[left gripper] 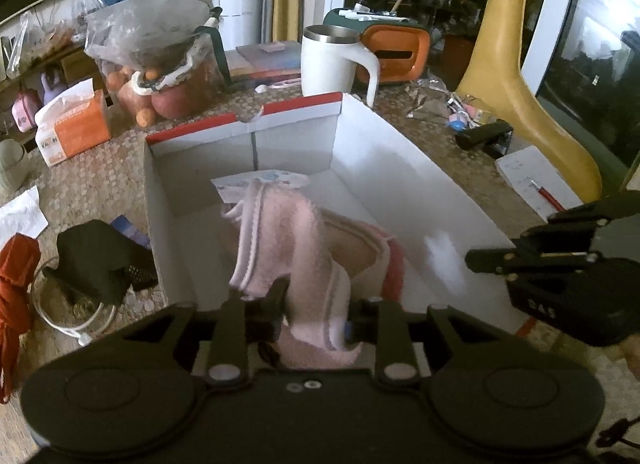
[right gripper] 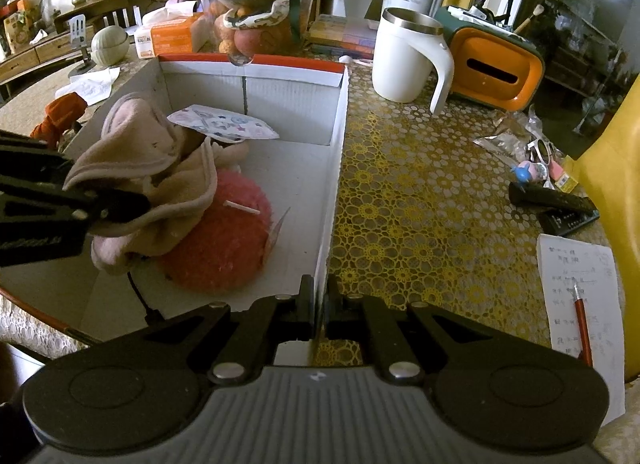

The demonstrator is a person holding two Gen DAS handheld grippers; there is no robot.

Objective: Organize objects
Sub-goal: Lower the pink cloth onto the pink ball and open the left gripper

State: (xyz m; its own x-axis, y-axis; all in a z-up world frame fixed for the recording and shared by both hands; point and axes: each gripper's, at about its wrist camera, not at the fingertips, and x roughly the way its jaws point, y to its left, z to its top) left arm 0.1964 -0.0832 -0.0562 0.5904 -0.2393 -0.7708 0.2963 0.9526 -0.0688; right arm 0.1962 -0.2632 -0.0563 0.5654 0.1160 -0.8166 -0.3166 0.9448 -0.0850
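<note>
Box [right gripper: 280,168] far end open; pink cloth [right gripper: 160,184], red pompom [right gripper: 216,240] fill near end; mug [right gripper: 404,56] beyond

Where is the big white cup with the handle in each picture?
Left wrist view: the white cup stands at top centre, on the table just behind the white box's far right corner.
Right wrist view: the white cup stands upper right of centre, beside that same corner of the white box.
Shared landmark: the orange case right of the cup.
</note>
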